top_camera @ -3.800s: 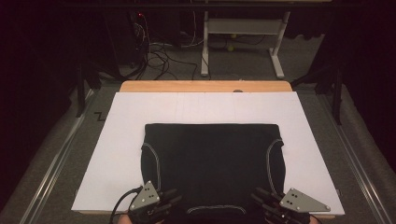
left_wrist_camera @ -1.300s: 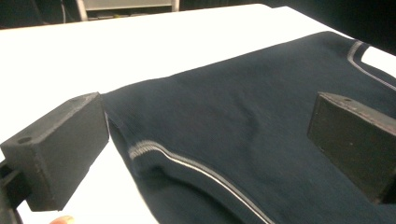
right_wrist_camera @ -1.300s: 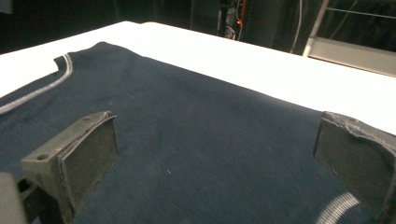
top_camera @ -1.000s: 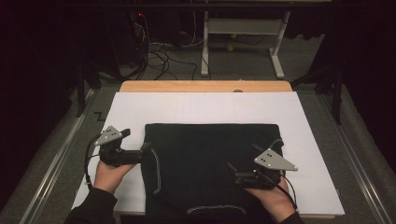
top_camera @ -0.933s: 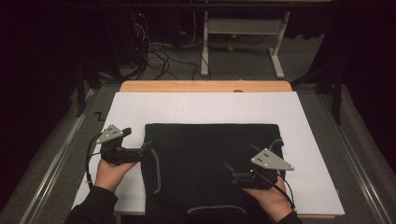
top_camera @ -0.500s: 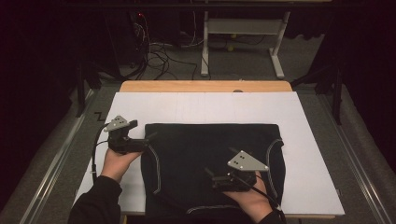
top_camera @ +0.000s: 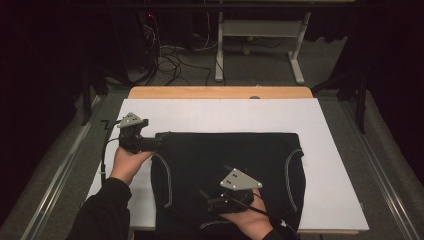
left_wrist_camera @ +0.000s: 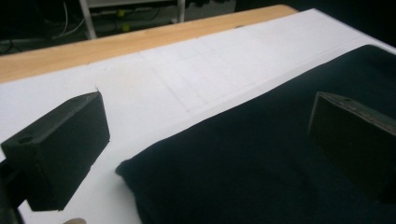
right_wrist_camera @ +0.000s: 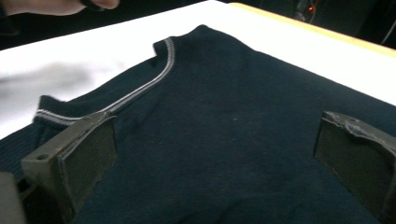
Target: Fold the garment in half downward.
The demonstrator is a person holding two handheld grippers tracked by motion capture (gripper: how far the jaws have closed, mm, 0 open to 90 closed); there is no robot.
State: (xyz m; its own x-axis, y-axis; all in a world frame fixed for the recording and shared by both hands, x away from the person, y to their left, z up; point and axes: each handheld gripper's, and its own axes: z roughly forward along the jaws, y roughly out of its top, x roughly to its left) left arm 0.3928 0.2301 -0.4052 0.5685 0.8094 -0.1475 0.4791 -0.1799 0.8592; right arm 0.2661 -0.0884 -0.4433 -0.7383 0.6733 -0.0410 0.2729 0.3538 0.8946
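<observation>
Setting: a dim room, with a white sheet (top_camera: 330, 150) covering a wooden table (top_camera: 220, 92); beyond the table's far edge we see a grey floor, loose cables (top_camera: 170, 60) and a white desk frame (top_camera: 260, 45).

Item 1, dark garment (top_camera: 230, 170): it lies flat on the white sheet, spread across the middle and near part, its near hem reaching the near edge of the sheet. We note pale piping (top_camera: 167, 175) curving down the garment's left side and a matching line (top_camera: 290, 170) on its right side. In the right gripper view the piping (right_wrist_camera: 154, 84) runs along a ribbed edge of the cloth.

Item 2, left gripper (top_camera: 159, 142): it sits at the garment's far left corner, held by a hand (top_camera: 127, 162) in a dark sleeve (top_camera: 102, 212). In the left gripper view its jaws stand spread wide, one over the bare sheet (left_wrist_camera: 154, 79), one over the cloth, with the garment's corner (left_wrist_camera: 128, 170) between them. We cannot tell whether they touch the fabric.

Item 3, right gripper (top_camera: 202, 195): it rests over the garment's near middle, grey plate on top, pointing toward the garment's left side. In the right gripper view its jaws are spread apart above the dark cloth (right_wrist_camera: 233, 140), gripping nothing.
</observation>
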